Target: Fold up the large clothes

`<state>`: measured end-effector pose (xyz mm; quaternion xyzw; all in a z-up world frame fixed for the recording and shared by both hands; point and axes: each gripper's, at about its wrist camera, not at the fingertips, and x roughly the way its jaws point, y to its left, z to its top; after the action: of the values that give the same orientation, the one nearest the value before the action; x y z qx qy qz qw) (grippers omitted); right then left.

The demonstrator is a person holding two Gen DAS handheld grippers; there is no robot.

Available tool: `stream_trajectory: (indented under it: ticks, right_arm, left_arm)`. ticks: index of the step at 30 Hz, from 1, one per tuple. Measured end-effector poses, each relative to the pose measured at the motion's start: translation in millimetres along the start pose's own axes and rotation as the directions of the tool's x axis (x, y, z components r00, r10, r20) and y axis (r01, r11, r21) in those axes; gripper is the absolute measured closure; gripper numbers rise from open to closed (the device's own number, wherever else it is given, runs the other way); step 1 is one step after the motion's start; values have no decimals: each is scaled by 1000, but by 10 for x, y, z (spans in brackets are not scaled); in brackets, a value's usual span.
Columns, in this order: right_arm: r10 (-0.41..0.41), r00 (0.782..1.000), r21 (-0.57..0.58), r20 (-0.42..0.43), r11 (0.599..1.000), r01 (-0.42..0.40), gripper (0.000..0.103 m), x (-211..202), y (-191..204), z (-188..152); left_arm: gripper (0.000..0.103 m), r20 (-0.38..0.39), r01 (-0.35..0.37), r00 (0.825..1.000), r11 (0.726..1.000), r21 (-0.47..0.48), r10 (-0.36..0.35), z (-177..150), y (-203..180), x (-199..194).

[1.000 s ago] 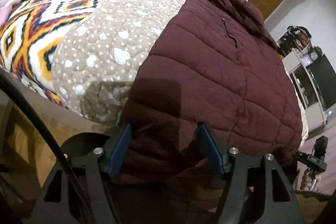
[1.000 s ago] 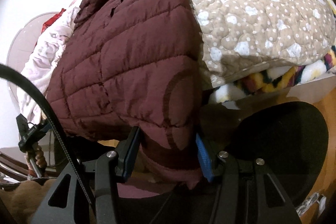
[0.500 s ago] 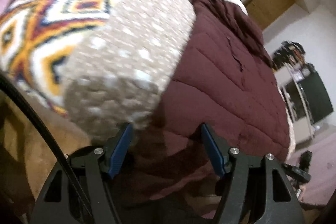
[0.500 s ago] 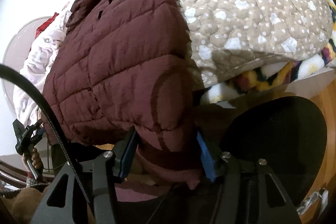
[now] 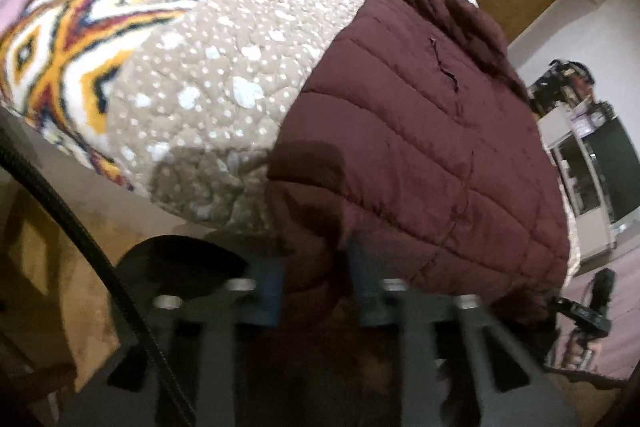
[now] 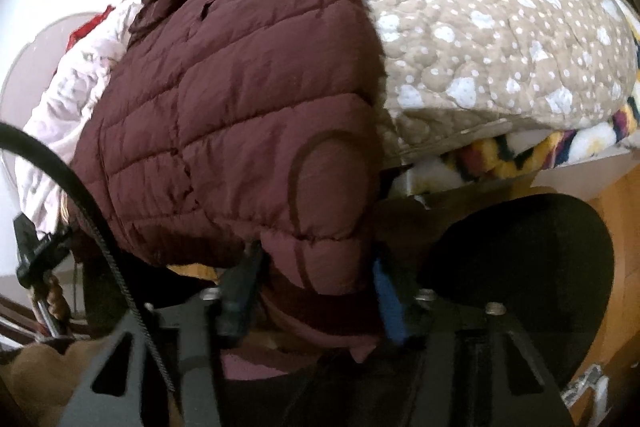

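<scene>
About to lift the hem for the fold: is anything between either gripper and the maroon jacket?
Nothing visible. The maroon quilted jacket has its hem already between the jaws of the left gripper and the right gripper, both closing on it. Only the spotted quilt lies under it.

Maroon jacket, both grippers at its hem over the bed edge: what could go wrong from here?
1. Left gripper: its jaws are closing on a thick bunch of the maroon jacket's hem; they may catch only the outer layer.
2. Right gripper: its jaws are also closing on puffy hem; it could slip out when lifted.
3. Lifting may drag the dotted quilt underneath.
</scene>
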<state>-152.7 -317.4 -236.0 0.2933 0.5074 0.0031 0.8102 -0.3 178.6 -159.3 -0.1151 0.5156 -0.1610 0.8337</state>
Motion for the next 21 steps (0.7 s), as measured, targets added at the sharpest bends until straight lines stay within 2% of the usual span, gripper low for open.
stream_trajectory:
  ticks: [2, 4, 8, 12, 14, 16, 19, 21]
  right_arm:
    - [20, 1000, -14, -4, 1000, -20, 76, -78, 65, 9]
    - [62, 998, -34, 8, 998, -62, 81, -270, 158, 32]
    - [167, 983, -83, 74, 983, -161, 84, -769, 368, 141]
    - [276, 943, -154, 185, 956, -250, 84, -1310, 612, 514]
    - [299, 926, -171, 232, 949, -264, 84, -1461, 707, 837]
    - [280, 922, -178, 269, 955, -238, 84, -1489, 803, 1175]
    - [250, 926, -114, 282, 967, -226, 84, -1316, 840, 1787]
    - [190, 941, -46, 280, 982, -185, 84, -1059, 833, 2172]
  left_arm:
    - [89, 21, 25, 999, 1000, -9, -24, -1, -36, -164]
    - [91, 55, 71, 996, 997, -29, -69, 22, -84, -399]
    - [92, 131, 150, 981, 988, -24, -146, 198, -252, -859]
    - [92, 161, 159, 973, 987, 36, -163, 659, -596, -1057]
    - [92, 173, 144, 973, 988, 53, -151, 1017, -760, -1043]
    - [92, 188, 99, 976, 993, 62, -109, 1369, -885, -969]
    - [91, 180, 53, 982, 998, 26, -57, 1945, -1004, -630]
    - [90, 173, -19, 985, 1000, 9, 17, 2260, -1070, -340]
